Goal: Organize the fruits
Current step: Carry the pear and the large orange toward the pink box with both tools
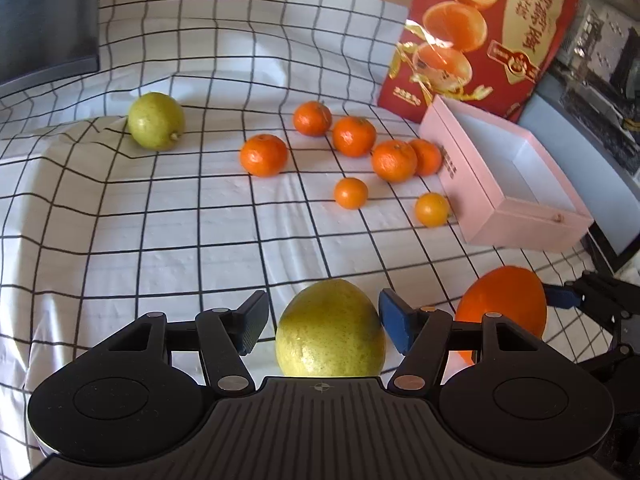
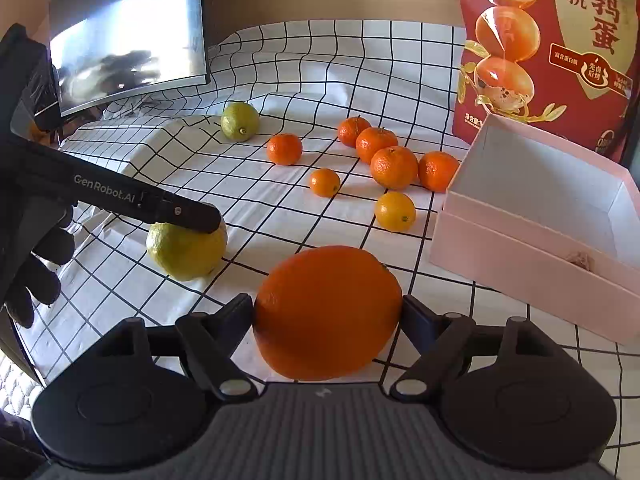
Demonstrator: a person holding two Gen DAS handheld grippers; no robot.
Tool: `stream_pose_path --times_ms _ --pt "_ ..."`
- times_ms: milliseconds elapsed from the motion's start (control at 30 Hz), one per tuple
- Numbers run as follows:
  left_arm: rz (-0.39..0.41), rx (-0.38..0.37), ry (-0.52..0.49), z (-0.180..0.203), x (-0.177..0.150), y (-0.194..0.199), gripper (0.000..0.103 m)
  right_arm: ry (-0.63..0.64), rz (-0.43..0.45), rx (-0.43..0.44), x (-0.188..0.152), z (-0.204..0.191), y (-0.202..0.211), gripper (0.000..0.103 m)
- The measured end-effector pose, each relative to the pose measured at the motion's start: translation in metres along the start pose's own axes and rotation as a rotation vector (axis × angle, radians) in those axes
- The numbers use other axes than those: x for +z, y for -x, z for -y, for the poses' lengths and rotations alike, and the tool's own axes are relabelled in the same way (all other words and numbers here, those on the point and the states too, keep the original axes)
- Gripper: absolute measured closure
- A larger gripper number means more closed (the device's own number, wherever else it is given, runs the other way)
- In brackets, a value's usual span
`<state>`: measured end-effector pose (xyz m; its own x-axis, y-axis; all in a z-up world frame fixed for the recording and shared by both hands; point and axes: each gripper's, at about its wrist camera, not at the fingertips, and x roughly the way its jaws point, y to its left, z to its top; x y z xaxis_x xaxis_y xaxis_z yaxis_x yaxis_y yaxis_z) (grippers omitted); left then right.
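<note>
Nothing's in the pink box (image 2: 532, 240) yet: our left tongs (image 1: 320, 320) gape around a green pear (image 1: 330, 330), right tongs (image 2: 328, 312) hugging the big orange (image 2: 328, 312), grip unclear.

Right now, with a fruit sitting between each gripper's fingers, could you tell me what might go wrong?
The left gripper has a visible gap beside the yellow-green fruit, so the fruit could roll on the wrinkled cloth. The big orange fills the right gripper almost fully; a slight misalignment may nudge it toward the pink box.
</note>
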<state>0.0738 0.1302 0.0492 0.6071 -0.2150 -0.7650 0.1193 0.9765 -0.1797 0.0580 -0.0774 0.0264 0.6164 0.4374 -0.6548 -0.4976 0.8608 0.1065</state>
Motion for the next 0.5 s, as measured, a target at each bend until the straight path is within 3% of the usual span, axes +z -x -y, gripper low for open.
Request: stream_pose_path --times_ms 300,500 --pt "-0.074 -0.04 -0.023 0.01 -0.006 -0.011 0.035 -0.013 -0.017 -0.017 -0.004 0.003 -0.001 0.021" --pt "-0.081 -0.035 -0.045 0.02 -0.007 -0.019 0.037 -0.004 -0.038 -0.021 -0.009 0.002 -0.001 0.021"
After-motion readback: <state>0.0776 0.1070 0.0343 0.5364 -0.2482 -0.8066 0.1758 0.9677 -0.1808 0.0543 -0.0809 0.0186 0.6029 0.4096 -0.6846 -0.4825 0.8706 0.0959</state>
